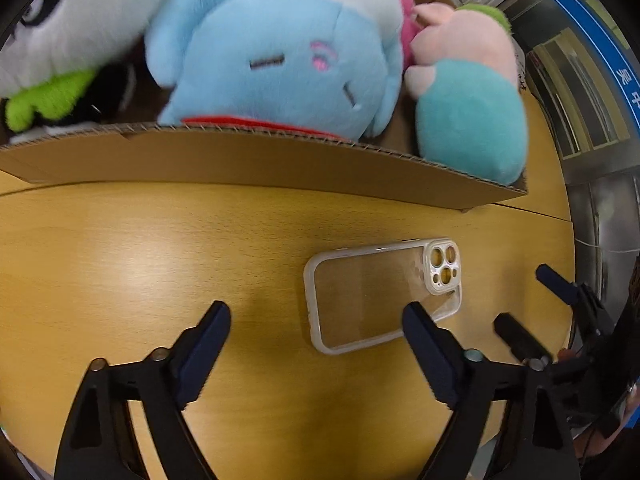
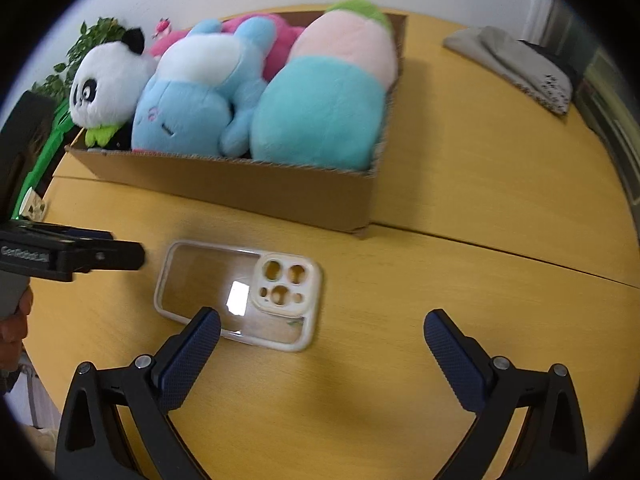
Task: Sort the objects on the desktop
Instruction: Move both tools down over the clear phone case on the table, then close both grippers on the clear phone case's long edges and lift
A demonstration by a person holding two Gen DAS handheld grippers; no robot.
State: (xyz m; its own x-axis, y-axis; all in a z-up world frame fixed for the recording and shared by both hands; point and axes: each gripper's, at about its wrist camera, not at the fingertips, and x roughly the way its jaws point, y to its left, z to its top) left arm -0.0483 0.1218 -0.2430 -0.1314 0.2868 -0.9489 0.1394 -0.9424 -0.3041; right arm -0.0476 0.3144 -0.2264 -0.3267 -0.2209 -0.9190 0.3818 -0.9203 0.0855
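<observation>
A clear phone case (image 1: pixel 380 292) with a cream rim lies flat on the wooden table (image 1: pixel 140 248), in front of a cardboard box (image 1: pixel 256 160). My left gripper (image 1: pixel 316 316) hangs open just above the table; its right fingertip overlaps the case's lower right corner and nothing is pressed between the pads. In the right wrist view the phone case (image 2: pixel 240 292) lies left of centre. My right gripper (image 2: pixel 322 326) is open with bare table between its fingers; its left fingertip overlaps the case's near edge. The left gripper (image 2: pixel 116 256) shows at the left edge there.
The cardboard box (image 2: pixel 256 188) holds a panda plush (image 2: pixel 104 84), a blue plush (image 2: pixel 188 108) and a teal-and-pink plush (image 2: pixel 328 100). A grey folded cloth (image 2: pixel 516 64) lies at the table's far right. A green plant (image 2: pixel 80 52) stands behind the box. The right gripper's fingers (image 1: pixel 520 336) show right of the case.
</observation>
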